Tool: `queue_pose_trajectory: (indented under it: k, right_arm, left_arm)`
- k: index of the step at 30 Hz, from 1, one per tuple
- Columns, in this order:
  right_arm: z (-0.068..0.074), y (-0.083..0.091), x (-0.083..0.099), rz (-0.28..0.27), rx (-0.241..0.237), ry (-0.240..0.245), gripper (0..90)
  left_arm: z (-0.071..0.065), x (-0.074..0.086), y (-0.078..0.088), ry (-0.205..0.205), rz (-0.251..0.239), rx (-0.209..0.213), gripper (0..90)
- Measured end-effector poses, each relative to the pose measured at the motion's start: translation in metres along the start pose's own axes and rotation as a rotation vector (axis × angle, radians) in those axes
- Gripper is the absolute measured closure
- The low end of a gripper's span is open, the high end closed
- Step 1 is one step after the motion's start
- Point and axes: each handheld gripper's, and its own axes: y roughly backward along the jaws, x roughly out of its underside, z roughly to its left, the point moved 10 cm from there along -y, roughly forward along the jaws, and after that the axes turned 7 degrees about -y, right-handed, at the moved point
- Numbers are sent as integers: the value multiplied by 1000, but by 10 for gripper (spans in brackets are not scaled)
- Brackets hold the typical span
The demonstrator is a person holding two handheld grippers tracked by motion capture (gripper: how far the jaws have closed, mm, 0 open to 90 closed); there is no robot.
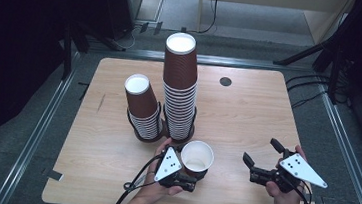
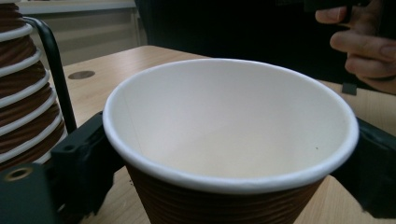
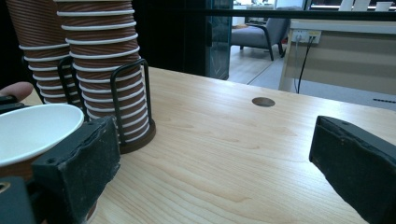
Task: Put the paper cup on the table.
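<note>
Near the front edge of the light wooden bench [image 1: 247, 118], the left gripper [image 1: 187, 179] is closed around a single brown ribbed paper cup with a white rim and white inside [image 1: 197, 157], which stands upright with its mouth up, just in front of two stacks of the same brown ribbed paper cups. The taller stack [image 1: 180, 89] and the shorter stack [image 1: 143, 106] each sit mouth-down in a black wire holder at the middle of the bench. In the left gripper view the cup [image 2: 229, 135] sits between the two black jaws, one pressing each side of its wall below the rim. The right gripper [image 1: 258, 162] is held above the bench to the right, well apart from the cup, its jaws spread wide with nothing between them. The step in hand looks like moving this one cup, whether toward a stack or away from it I cannot tell. To do it well, the squeeze should stay light, since thin paper walls will likely buckle, and the cup should be lifted straight and kept level. The black wire holders stand close, so the path should pass above them to avoid knocking a stack.
</note>
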Motion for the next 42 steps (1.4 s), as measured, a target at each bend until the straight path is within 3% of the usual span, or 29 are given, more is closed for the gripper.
queue_pose_trajectory:
  k: [5,9,13,18,23,29,35,37,42]
  right_arm:
    - [0,0,0,2,-2,2,19]
    - [-3,0,0,-1,4,-2,19]
    - [-8,1,2,-4,12,-13,19]
    - [-14,0,5,-3,35,-21,19]
    - [-18,-1,7,-5,49,-21,19]
    - [-25,1,8,-23,54,-53,13]
    - [-34,2,11,-25,94,-64,12]
    - [-37,2,14,-18,101,-71,12]
    - [-44,3,18,-16,124,-90,11]
  left_arm:
    - [2,0,2,17,18,-14,0]
    - [4,0,8,-1,28,-34,0]
    - [12,-6,21,37,-6,-65,0]
    - [23,-10,37,50,-10,-97,0]
    - [30,-11,49,117,-5,-84,0]
    - [46,-9,77,160,-25,-99,0]
    - [71,-2,113,186,-39,-173,0]
    - [78,-1,124,204,-53,-177,0]
    - [94,11,147,218,-46,-235,0]
